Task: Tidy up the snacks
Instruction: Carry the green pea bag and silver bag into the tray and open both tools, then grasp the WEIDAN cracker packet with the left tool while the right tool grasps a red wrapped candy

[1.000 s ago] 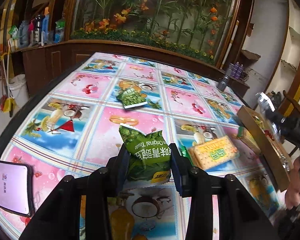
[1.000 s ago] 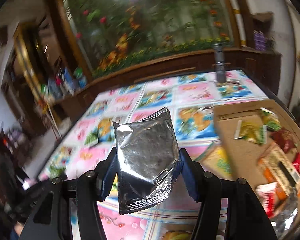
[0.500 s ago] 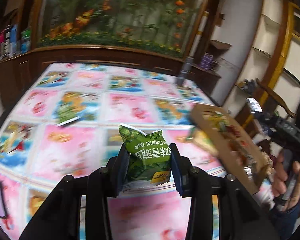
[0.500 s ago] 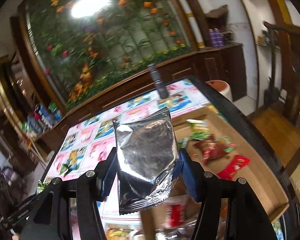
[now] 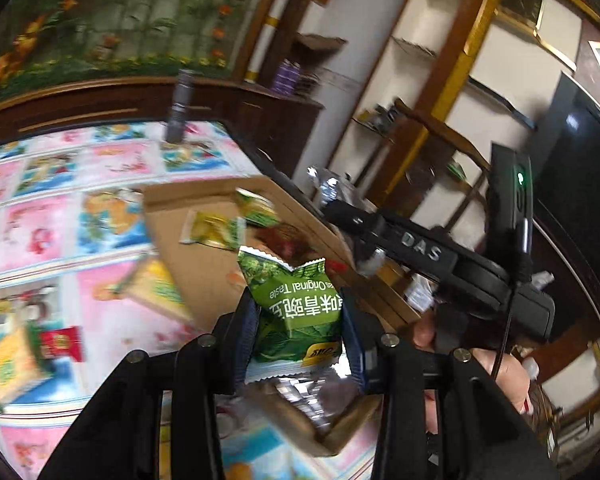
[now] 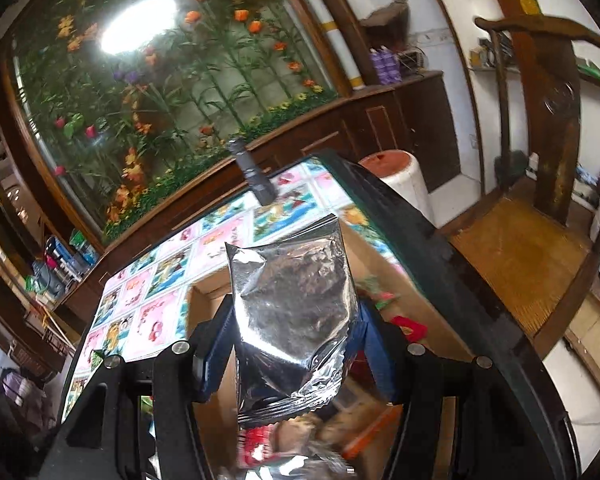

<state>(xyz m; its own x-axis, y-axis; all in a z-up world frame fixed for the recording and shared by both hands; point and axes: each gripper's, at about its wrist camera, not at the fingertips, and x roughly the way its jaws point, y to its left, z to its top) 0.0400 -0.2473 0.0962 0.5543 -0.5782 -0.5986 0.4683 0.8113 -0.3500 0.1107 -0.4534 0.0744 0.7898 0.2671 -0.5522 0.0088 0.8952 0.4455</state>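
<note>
both packets carried over the box, drop-off step next.
left tool [image 5: 300, 336] pinches the green snack packet [image 5: 296, 308] above the cardboard box [image 5: 204, 264] on the bench [image 5: 100, 184]; right tool [image 6: 296, 344] pinches the silver foil packet [image 6: 292, 304] over that box; next, i'd say, each lowers and lets go inside.

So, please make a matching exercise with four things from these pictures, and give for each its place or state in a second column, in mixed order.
Things:
1. green snack packet
2. silver foil packet
3. cardboard box
4. dark flashlight

Places or states:
A. lies open on the table, snacks inside
B. clamped in the right gripper
C. stands at the far edge of the table
D. clamped in the left gripper

Pairs: 1-D, 2-B, 3-A, 4-C
</note>
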